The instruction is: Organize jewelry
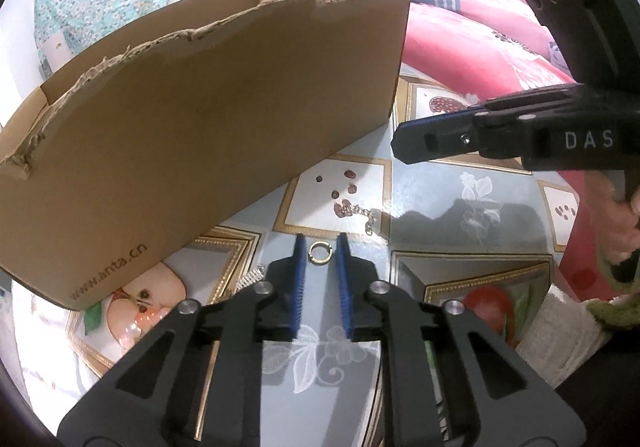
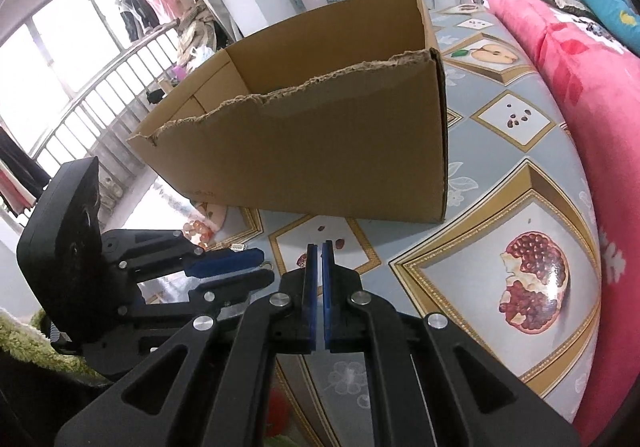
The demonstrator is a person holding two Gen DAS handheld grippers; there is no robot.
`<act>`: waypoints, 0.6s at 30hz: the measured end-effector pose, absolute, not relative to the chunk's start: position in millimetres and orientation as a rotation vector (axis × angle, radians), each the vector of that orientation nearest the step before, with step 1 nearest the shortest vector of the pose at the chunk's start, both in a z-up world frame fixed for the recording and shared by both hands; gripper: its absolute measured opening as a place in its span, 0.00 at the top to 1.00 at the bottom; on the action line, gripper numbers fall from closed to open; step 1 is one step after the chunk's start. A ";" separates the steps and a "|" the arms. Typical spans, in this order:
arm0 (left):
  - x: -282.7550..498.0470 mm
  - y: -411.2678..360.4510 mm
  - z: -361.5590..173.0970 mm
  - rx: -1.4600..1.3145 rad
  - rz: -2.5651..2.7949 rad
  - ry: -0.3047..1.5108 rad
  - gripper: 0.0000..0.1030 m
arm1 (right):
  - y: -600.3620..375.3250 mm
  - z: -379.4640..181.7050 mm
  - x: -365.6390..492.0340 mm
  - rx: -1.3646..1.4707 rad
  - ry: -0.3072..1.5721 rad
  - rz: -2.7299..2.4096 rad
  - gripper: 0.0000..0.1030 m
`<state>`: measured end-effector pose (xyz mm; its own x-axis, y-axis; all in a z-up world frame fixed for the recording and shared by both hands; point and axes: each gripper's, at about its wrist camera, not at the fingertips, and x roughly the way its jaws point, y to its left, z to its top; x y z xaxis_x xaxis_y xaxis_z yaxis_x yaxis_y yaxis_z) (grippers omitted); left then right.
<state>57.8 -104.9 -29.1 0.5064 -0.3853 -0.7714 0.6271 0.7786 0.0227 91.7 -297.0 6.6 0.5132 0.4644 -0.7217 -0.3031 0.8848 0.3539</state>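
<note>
Left gripper spread around ring; right gripper pressed together; cardboard box looms behind.

Left gripper lower centre of frame, pointing down, blue pads narrowly apart. Right gripper lower centre, jaws closed, nothing between.

ring: small gold band, lying flat on the counter, near the cardboard box's front wall | chain bracelet: thin pale-gold links, slack and curved, flat on the counter just beyond the ring | box: open-topped, torn upper edge, upright; contents not visible
</note>
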 end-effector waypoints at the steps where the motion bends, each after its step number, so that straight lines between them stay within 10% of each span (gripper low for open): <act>1: 58.6 -104.7 -28.8 0.316 -0.624 0.841 0.90 | -297.3 6.4 92.2 0.194 0.924 0.466 0.98; 18: 58.0 -96.5 -28.3 0.282 -0.625 0.859 0.91 | -280.5 1.8 93.4 0.088 0.956 0.469 0.96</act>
